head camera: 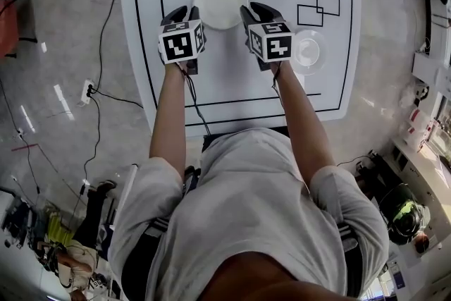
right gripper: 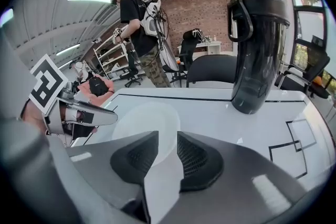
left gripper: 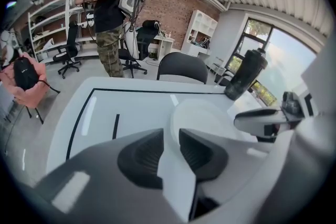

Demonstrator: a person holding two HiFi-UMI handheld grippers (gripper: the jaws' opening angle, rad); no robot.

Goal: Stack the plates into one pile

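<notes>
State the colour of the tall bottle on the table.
Black bottle, best seen in the right gripper view.

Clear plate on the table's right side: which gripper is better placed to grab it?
Right. The clear plate lies beside the open right gripper; the left gripper sits across the white plate.

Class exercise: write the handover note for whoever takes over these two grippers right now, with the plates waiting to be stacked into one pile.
Left gripper: open, empty, by the left rim of the white plate.
Right gripper: open, empty, by that plate's right rim.
Things: the white plate lies at the far middle of the table. The clear plate lies apart from it, to the right and nearer the person.
Done: nothing stacked yet.
Left: grip one plate and set it on the other, probably the white one, since both grippers flank it.
</notes>
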